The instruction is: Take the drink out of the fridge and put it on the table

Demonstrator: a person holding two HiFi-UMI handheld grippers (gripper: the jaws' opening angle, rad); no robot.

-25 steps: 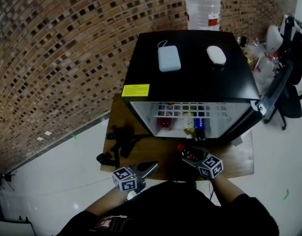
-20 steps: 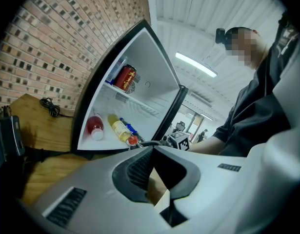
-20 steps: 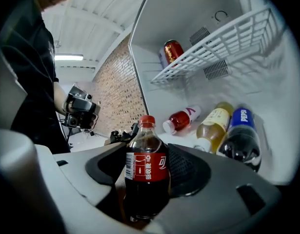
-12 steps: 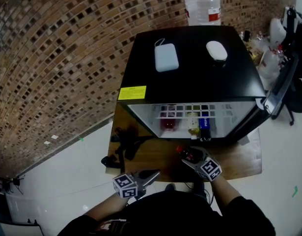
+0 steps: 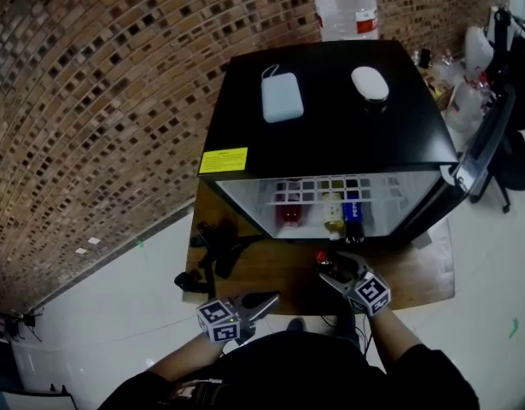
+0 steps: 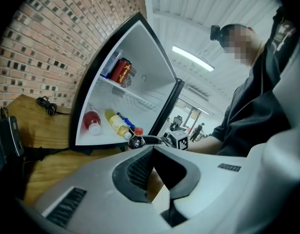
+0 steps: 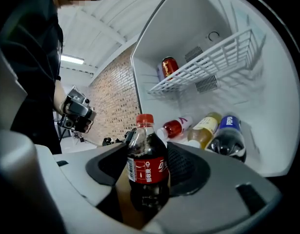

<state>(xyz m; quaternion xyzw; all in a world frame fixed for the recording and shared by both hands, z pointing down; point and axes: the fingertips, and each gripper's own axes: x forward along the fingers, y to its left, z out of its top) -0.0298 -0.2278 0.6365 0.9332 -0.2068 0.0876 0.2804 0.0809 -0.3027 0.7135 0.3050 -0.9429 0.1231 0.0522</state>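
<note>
A dark cola bottle (image 7: 147, 172) with a red cap and red label stands upright between the jaws of my right gripper (image 7: 149, 152), which is shut on it. In the head view this gripper (image 5: 335, 267) holds the bottle (image 5: 324, 261) over the wooden table (image 5: 271, 267), just in front of the open black fridge (image 5: 330, 135). Inside lie a red bottle (image 5: 288, 214), a yellow one (image 5: 333, 216) and a blue-labelled one (image 5: 352, 214). A red can (image 7: 169, 66) sits on the wire shelf. My left gripper (image 5: 262, 300) is shut and empty at the table's near edge.
The fridge door (image 5: 482, 148) stands open to the right. On the fridge top lie a white power bank (image 5: 282, 97) and a white mouse (image 5: 369, 84), with a water jug (image 5: 346, 2) behind. Black gear (image 5: 212, 246) lies on the table's left. A brick wall (image 5: 100, 101) runs along the left.
The head camera has shifted a little. Both grippers stay almost where they were, and the cola bottle is still in the right one.
</note>
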